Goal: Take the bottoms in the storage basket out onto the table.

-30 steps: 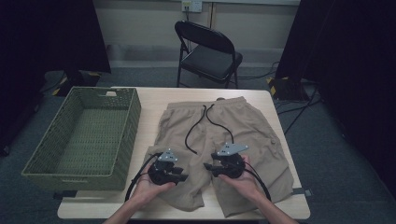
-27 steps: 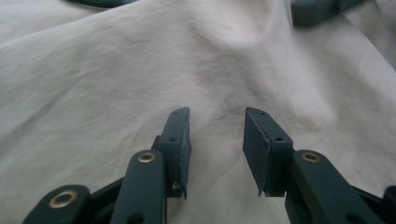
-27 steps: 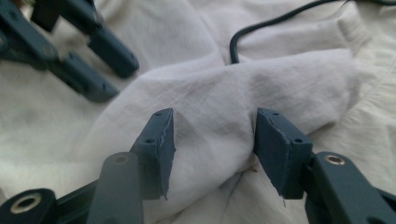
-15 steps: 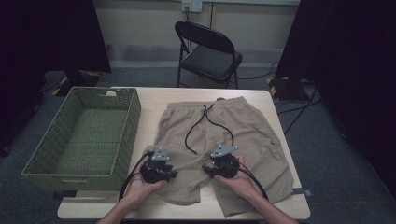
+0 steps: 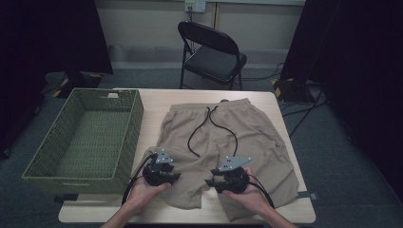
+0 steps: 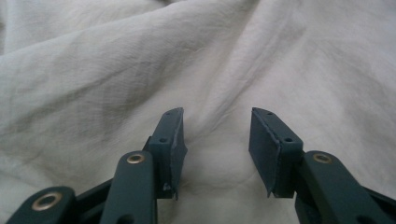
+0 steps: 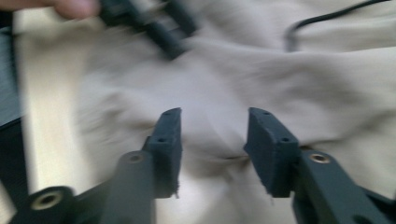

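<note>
Shorts (image 5: 228,137), tan with a black drawstring (image 5: 209,128), lie spread flat on the light wooden surface (image 5: 152,97), waistband toward the far edge and both legs reaching toward the person. Left of them stands a green woven basket (image 5: 85,137), its near right corner just beside the left leg of the shorts. A black folding chair (image 5: 211,52) stands on the floor beyond the far edge of the surface.

Left gripper (image 5: 161,172), held in the left hand (image 5: 142,192), rests over the lower part of the left leg, near the crotch. In the left gripper view its fingers (image 6: 170,140) stand apart with a clear gap between them; wrinkled pale cloth shows in and beyond the gap, and nothing is pinched between the pads.

Right gripper (image 5: 228,176), held in the right hand (image 5: 249,197), sits over the inner part of the right leg, close to the split between the legs. In the right gripper view its fingers (image 7: 271,144) are likewise parted, with tan cloth lying under and between them and a small crease at the gap; no cloth is clamped. The same view, somewhat blurred, shows the other gripper farther off at the upper left and a loop of drawstring at the upper right.

The two grippers lie near each other, one over each leg, with cables trailing back toward the person.
</note>
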